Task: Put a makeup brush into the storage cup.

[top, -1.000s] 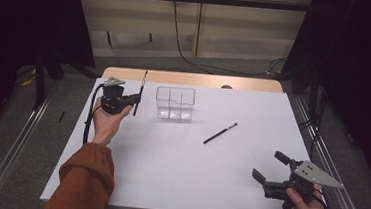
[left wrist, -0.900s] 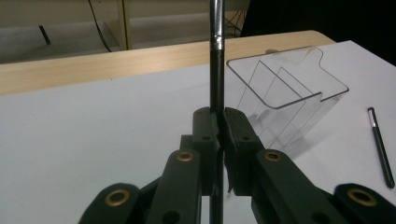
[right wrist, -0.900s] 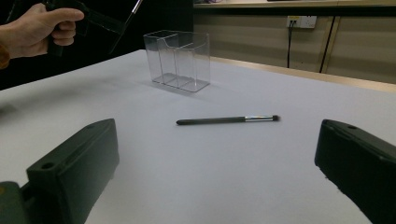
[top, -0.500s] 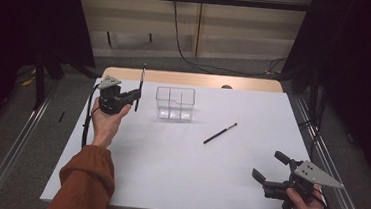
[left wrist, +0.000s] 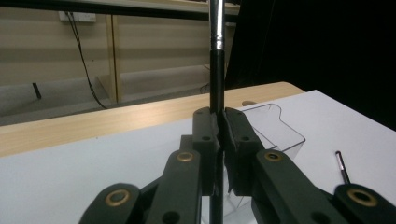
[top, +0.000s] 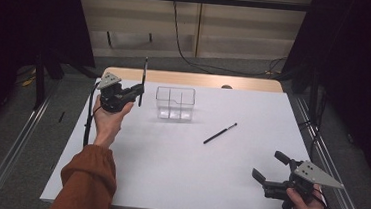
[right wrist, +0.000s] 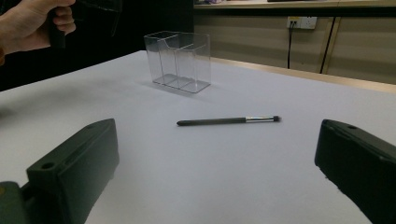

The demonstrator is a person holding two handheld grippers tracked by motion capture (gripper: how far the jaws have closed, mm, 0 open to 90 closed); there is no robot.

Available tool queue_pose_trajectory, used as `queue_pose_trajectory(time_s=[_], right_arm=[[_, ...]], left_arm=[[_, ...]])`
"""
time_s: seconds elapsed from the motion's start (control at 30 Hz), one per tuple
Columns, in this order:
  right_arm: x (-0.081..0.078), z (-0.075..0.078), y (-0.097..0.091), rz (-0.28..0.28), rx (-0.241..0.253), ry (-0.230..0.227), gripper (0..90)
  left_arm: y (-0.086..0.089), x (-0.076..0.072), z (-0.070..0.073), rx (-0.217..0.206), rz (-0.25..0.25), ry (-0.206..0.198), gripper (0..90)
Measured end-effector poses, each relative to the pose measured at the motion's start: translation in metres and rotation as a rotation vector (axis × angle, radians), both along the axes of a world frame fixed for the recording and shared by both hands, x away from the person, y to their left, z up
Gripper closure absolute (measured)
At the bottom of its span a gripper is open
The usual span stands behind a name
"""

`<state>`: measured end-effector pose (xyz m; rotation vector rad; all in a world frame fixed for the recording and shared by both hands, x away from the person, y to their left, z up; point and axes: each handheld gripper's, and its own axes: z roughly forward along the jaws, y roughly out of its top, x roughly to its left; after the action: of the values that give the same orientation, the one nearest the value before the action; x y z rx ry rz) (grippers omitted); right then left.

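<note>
fingers (left wrist: 205,135) of the left gripper (top: 135,90) pinched tight on a thin black brush (top: 144,74), held upright by the lower part of its handle, metal ferrule up high above the pads in the left gripper view. raised off the white table sheet (top: 168,173) just left of the clear divided box (top: 175,103), not yet over it. right gripper (top: 269,167) low near the front right corner, jaws spread wide with nothing between them, pointed toward a second brush (top: 220,133) lying flat on the sheet between box and that gripper, well apart from both. judged light and stiff, a slender round handle, smooth and probably a bit slippery, so prone to pivoting or sliding in the pads if squeezed off-centre; no real fragility in the handle, though bristle tip best left untouched. best taken mid-handle, jaws square across the shaft, for the lying brush too, where a low flat approach would be needed since so little of it stands above the sheet. box looks like thin hard plastic, light, likely to skid or tip if bumped by the brush end, so worth lowering straight down into a compartment rather than dragging against the wall. which compartment the held brush lines up with, not possible to tell from here.
</note>
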<state>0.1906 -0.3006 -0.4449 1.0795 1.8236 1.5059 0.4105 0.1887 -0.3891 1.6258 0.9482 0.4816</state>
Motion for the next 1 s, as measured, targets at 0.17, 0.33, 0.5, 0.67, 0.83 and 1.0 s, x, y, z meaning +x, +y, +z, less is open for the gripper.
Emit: queue_pose_trajectory(time_s=[0.17, 0.33, 0.5, 0.67, 0.83, 1.0], right_arm=[[0.0, 0.0, 0.0, -0.001, 0.0, 0.0, 0.0], [0.0, 0.0, 0.001, -0.002, 0.009, 0.002, 0.0], [0.0, 0.0, 0.0, 0.001, 0.002, 0.0, 0.0], [0.0, 0.0, 0.0, 0.001, 0.006, 0.001, 0.0], [0.0, 0.0, 0.0, 0.003, 0.004, 0.0, 0.0], [0.0, 0.0, 0.0, 0.003, -0.001, 0.0, 0.0]], left_arm=[[-0.005, 0.0, 0.005, -0.002, -0.012, -0.023, 84.1], [-0.013, 0.002, 0.01, -0.009, -0.031, -0.017, 84.1], [-0.021, 0.004, 0.013, 0.008, -0.041, -0.016, 84.1], [-0.03, 0.008, 0.018, 0.004, -0.051, -0.026, 84.1], [-0.038, 0.012, 0.021, -0.002, -0.059, -0.033, 84.1], [-0.044, 0.017, 0.019, 0.0, -0.066, -0.03, 84.1]])
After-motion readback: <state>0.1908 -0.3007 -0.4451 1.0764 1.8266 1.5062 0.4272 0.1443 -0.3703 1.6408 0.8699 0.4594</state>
